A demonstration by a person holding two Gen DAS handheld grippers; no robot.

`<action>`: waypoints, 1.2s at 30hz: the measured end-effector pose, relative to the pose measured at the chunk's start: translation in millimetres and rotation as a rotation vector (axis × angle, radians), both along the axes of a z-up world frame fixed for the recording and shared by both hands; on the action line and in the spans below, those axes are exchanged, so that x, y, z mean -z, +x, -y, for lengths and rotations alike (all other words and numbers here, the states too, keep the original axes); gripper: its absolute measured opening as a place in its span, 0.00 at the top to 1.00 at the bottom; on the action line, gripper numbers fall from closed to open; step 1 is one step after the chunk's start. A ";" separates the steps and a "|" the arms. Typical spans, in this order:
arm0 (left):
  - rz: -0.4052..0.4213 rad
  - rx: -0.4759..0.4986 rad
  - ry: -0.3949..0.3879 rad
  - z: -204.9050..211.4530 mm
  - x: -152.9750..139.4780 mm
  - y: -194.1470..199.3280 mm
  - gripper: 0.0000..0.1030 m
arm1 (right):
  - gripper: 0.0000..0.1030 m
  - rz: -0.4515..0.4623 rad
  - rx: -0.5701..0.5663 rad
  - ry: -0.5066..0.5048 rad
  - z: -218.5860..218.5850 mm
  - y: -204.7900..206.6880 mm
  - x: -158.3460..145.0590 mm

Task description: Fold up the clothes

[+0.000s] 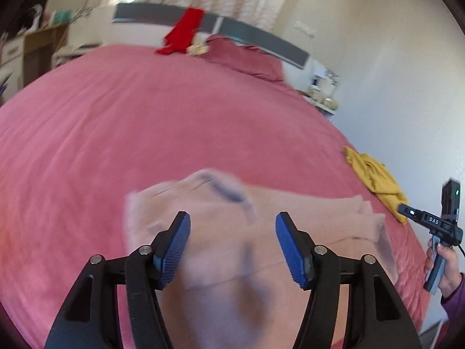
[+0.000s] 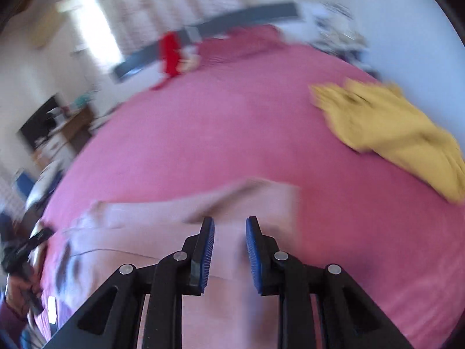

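Lying spread on the pink bed, the pale peach top filled the near part of both views, though motion blur smeared its edges and seams. In the left wrist view the left gripper hung above the top with its blue pads wide apart and nothing between them. A dark neckline mark showed just beyond the fingers, and one sleeve ran off to the right toward a yellow garment crumpled at the bed's right edge. At the far right the right hand clutched its gripper's handle; that device's fingers were cut off by the frame there.

The right wrist view was blurrier still. The right gripper sat over the top, its pads parted by a narrower gap, and no cloth was caught in it. The yellow garment lay well apart, up to the right. A red garment was draped by the dark headboard, beside a pillow. At the left edge the other device was a dark smear, too blurred to read.
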State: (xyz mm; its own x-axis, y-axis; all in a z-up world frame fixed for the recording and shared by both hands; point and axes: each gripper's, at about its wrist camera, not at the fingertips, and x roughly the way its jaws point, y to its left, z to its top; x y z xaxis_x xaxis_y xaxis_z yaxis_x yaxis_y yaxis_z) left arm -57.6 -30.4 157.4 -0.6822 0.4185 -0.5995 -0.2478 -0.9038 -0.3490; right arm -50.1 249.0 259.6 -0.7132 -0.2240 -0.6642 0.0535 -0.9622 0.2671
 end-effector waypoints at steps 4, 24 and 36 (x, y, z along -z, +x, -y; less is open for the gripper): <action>0.042 0.090 -0.043 -57.4 17.6 -20.3 0.39 | 0.79 -0.036 -0.234 0.183 85.7 -22.5 17.3; 0.123 -0.045 -0.121 5.3 62.0 -33.0 0.36 | 0.79 0.053 -0.163 0.213 36.1 -29.8 70.5; 0.105 -0.068 -0.017 33.0 25.0 -25.4 0.34 | 0.77 0.029 -0.023 -0.217 -63.8 -11.4 56.6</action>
